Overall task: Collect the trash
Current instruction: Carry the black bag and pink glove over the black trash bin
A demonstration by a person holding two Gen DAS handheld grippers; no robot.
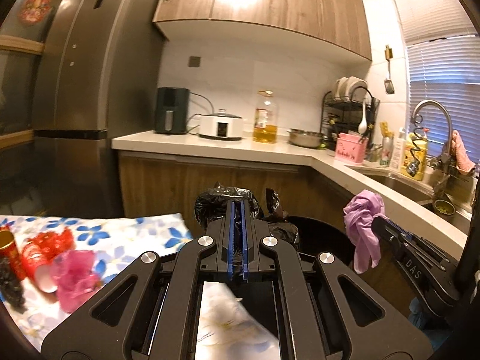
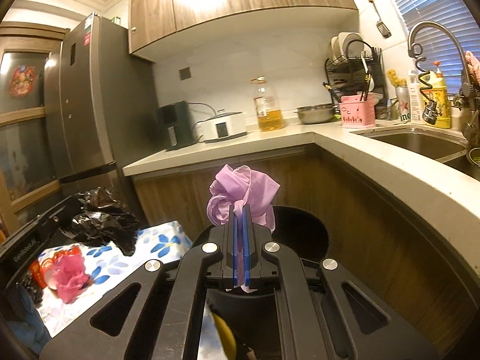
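I've got the left gripper clamped on a black plastic bag, right gripper on a purple one; next, over the black bin and release.

I see open air above the black bin; the counter edge blocks my right, the flowered table my left.

Crinkled glossy black plastic bag; thin lilac plastic bag, soft and matt. Brushed grey metal refrigerator, wood-grain wall cabinets, smooth pale stone-look counter, shiny steel bowl.
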